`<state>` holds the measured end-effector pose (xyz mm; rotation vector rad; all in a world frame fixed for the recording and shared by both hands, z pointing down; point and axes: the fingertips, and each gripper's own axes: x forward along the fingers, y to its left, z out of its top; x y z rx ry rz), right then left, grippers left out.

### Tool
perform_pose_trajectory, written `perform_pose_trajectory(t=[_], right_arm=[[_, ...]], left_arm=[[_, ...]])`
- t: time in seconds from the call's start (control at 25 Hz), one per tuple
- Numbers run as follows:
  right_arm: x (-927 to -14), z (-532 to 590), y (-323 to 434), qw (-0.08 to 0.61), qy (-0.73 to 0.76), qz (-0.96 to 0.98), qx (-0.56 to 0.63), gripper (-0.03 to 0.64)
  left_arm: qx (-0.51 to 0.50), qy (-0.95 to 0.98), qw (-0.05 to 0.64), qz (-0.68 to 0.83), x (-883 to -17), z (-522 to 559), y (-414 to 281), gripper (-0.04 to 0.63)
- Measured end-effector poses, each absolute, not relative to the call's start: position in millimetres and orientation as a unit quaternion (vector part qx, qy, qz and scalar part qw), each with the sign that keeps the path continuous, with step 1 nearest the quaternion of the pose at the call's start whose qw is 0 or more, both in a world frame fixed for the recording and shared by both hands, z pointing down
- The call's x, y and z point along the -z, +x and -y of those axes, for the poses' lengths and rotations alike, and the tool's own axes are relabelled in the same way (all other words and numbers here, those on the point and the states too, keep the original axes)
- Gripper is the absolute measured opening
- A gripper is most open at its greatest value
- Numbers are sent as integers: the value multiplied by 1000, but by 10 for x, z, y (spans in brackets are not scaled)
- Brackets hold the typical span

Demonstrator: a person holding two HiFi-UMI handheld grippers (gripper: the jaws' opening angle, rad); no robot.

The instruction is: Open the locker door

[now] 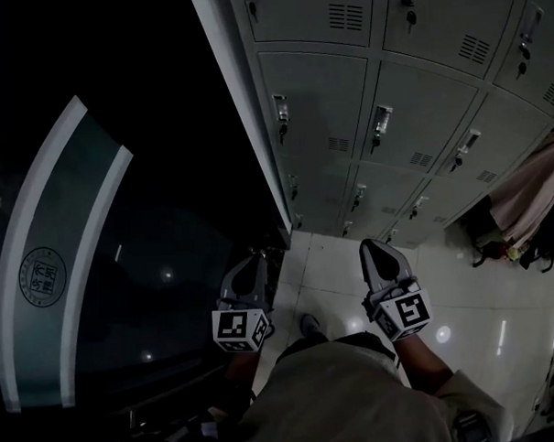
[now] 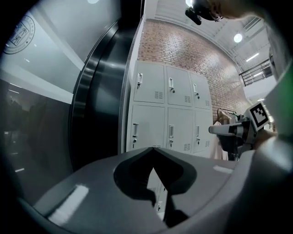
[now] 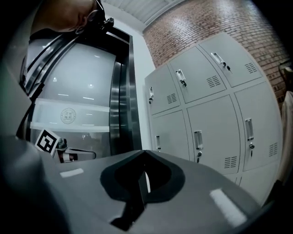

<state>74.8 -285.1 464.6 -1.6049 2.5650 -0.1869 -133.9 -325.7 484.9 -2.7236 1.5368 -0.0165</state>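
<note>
A bank of grey metal lockers (image 1: pixel 381 92) rises ahead and to the right, all its doors closed, each with a small upright handle (image 1: pixel 380 124) and a lock below it. My left gripper (image 1: pixel 253 260) and right gripper (image 1: pixel 366 246) hang side by side over the tiled floor, well short of the lockers and touching nothing. Both are shut with nothing between the jaws. In the left gripper view the jaws (image 2: pixel 153 149) meet below the locker doors (image 2: pixel 149 84). In the right gripper view the closed tips (image 3: pixel 144 152) point at the lockers (image 3: pixel 210 132).
A dark glass wall with a pale curved band and round emblem (image 1: pixel 43 274) fills the left. A black metal frame (image 2: pixel 98 91) stands between it and the lockers. Pinkish clothing (image 1: pixel 532 191) hangs at the right, past the lockers. Pale glossy tiles (image 1: pixel 482 298) cover the floor.
</note>
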Motion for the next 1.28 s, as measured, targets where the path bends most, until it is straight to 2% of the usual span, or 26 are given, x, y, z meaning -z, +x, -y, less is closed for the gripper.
perform_pose_trajectory(t=[0.24, 0.44, 0.64, 0.72, 0.84, 0.96, 1.04, 1.12, 1.2, 1.28], right_arm=[[-4959, 3268, 622, 24, -516, -852, 80, 0], [-5507, 3896, 580, 38, -488, -870, 61, 1], [-6548, 4487, 306, -51, -451, -887, 82, 2], [-7023, 4872, 112, -53, -437, -896, 60, 3], [-7592, 5462, -185, -58, -434, -897, 59, 70], [-8532, 5969, -419, -87, -432, -895, 75, 87], [-9022, 6293, -615, -103, -427, -894, 94, 139], [-9399, 6554, -785, -116, -417, -894, 119, 159], [-9698, 6742, -893, -128, -411, -892, 141, 236], [-9906, 6860, -934, -140, -413, -888, 145, 238]], left_arm=[[5, -863, -21, -504, -5176, 3650, -1424, 66], [14, -840, -53, -540, -5717, 3994, -1386, 66], [54, -821, -117, -556, -6409, 4093, -1413, 67], [54, -817, -131, -560, -6709, 4190, -1479, 67], [44, -810, -134, -569, -7140, 4292, -1584, 67], [17, -803, -131, -582, -7476, 4333, -1663, 67], [0, -799, -127, -588, -7646, 4330, -1702, 67], [20, -797, -148, -585, -7890, 4237, -1697, 67], [60, -795, -177, -577, -8155, 4101, -1683, 67], [83, -793, -187, -574, -8340, 4007, -1687, 67]])
